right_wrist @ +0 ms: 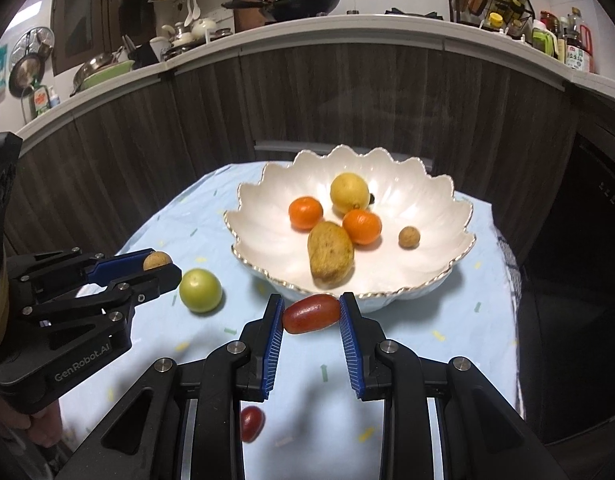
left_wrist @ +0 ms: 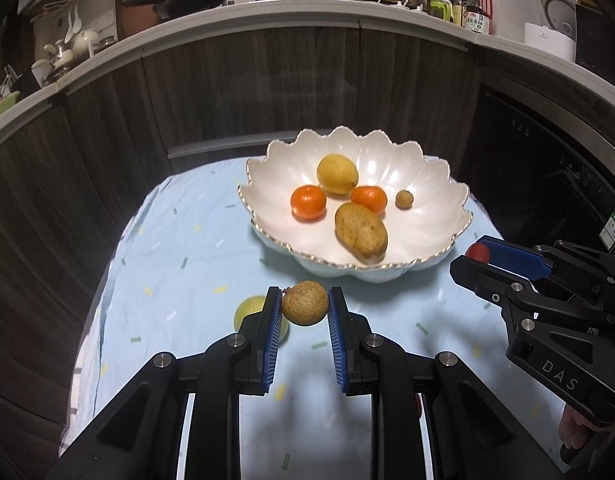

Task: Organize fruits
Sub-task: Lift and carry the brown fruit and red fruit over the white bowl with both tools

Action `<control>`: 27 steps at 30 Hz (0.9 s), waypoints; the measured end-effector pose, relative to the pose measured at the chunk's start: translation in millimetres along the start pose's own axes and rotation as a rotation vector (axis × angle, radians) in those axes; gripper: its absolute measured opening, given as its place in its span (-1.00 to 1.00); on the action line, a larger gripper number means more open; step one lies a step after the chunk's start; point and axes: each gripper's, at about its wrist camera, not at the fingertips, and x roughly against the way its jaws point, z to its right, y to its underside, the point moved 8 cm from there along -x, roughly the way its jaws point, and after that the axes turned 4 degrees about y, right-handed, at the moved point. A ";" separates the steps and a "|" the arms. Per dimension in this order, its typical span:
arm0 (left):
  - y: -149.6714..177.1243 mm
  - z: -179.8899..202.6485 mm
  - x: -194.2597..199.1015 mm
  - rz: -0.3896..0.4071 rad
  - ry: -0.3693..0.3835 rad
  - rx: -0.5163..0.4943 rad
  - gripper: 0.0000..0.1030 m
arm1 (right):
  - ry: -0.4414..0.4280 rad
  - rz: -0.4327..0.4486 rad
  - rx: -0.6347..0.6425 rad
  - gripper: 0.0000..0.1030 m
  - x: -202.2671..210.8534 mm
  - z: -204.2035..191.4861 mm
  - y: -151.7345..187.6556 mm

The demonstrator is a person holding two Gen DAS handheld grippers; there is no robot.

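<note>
My left gripper (left_wrist: 304, 303) is shut on a small round brown fruit (left_wrist: 305, 303), held above the cloth in front of the white scalloped bowl (left_wrist: 267, 184). My right gripper (right_wrist: 311, 314) is shut on an oblong red fruit (right_wrist: 311, 314), just before the bowl's (right_wrist: 447, 196) near rim. Inside the bowl lie a yellow lemon (right_wrist: 349, 193), two oranges (right_wrist: 305, 213), a brown kiwi (right_wrist: 330, 258) and a small brown fruit (right_wrist: 409, 237). A green round fruit (right_wrist: 200, 290) sits on the cloth left of the bowl, and a second red fruit (right_wrist: 252, 423) lies beneath the right gripper.
The table wears a light blue cloth (left_wrist: 179, 248) with small coloured marks; its edges drop off left and right. Dark wood cabinets (left_wrist: 307, 88) stand close behind, under a cluttered white counter (left_wrist: 267, 8). A dark appliance front (left_wrist: 547, 168) is at the right.
</note>
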 end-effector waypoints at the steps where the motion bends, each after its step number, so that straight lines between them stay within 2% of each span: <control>1: -2.3 0.7 0.0 0.002 0.001 -0.002 -0.55 | 0.003 0.004 -0.002 -0.43 0.7 0.7 -2.0; 13: -31.3 4.2 -4.9 0.028 0.012 -0.021 -0.55 | 0.023 0.036 -0.036 -0.43 4.0 14.0 -26.3; 27: -55.8 0.6 -32.6 0.022 0.013 -0.027 -0.55 | 0.065 0.025 -0.066 -0.43 -20.3 33.2 -43.1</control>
